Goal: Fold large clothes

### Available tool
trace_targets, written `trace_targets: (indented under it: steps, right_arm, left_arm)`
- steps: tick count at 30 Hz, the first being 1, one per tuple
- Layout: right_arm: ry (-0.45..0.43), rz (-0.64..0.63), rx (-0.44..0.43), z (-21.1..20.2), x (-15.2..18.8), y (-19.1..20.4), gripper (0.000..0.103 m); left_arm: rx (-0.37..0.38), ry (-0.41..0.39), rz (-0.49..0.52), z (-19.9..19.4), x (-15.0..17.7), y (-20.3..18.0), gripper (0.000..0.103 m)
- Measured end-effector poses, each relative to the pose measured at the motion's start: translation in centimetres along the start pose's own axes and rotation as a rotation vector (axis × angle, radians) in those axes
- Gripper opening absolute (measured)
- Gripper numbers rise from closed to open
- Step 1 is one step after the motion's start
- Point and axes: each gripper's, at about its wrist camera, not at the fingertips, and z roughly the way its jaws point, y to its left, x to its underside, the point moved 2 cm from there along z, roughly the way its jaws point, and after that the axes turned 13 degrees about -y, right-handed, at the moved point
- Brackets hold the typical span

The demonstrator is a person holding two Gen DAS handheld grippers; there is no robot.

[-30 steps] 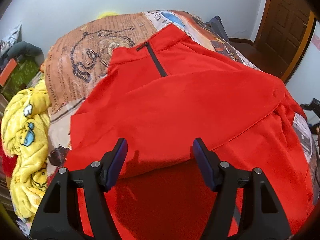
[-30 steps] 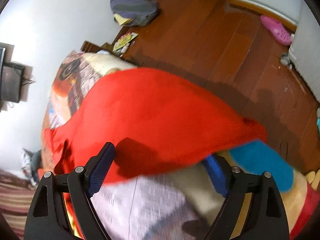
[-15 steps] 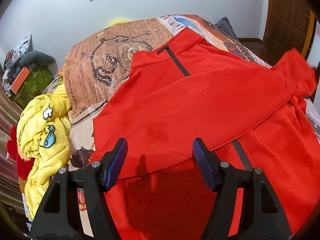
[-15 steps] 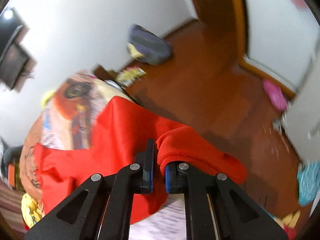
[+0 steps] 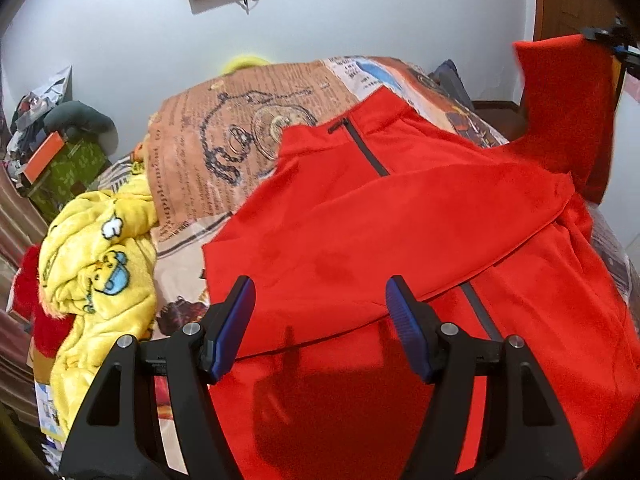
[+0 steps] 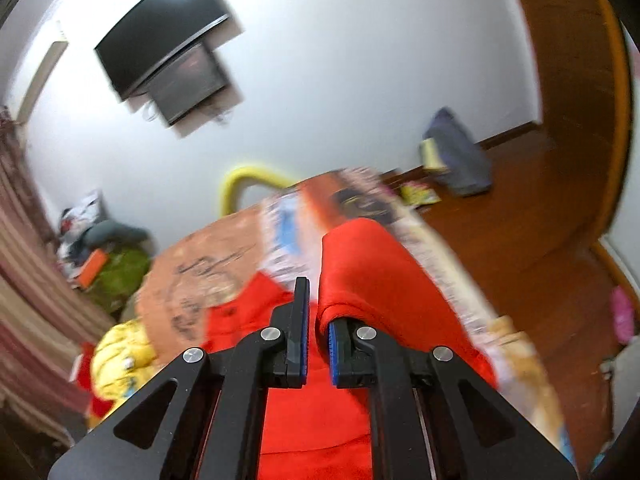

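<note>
Jacket (image 5: 400, 216) sleeve's pinch: right claw (image 6: 318, 320) view only.

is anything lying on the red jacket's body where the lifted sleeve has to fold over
Nothing visible does. The right gripper holds the sleeve up, and the red jacket body is bare; the yellow blanket lies off to the side on the bed.

Motion blurs the bedspread (image 6: 288, 240) and television (image 6: 160, 56).

Only legible txt: "Supplement to", old-style lettering, running along the left edge of the newspaper-print bedspread (image 5: 188, 184), left wrist view. Rest of the print there is too small/blurred to read. Nothing legible in the right wrist view.
</note>
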Motion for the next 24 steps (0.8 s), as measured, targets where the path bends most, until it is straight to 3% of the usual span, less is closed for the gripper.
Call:
trace_targets:
  steps: [14,22,24]
  right_arm:
    - [0.370,-0.029,-0.005,8.9,15.7,5.5,0.007]
    - [0.502,-0.044,0.018,9.4,19.8,4.8,0.012]
    - [0.542,-0.027,-0.014,9.3,20.0,4.7,0.028]
  left_arm:
    - [0.000,0.018,-0.075,-2.0,2.4,4.3,0.067]
    - [0.005,0.053,-0.069,-1.7,3.4,4.1,0.067]
    - [0.007,0.059,-0.057,-1.7,3.4,3.7,0.067]
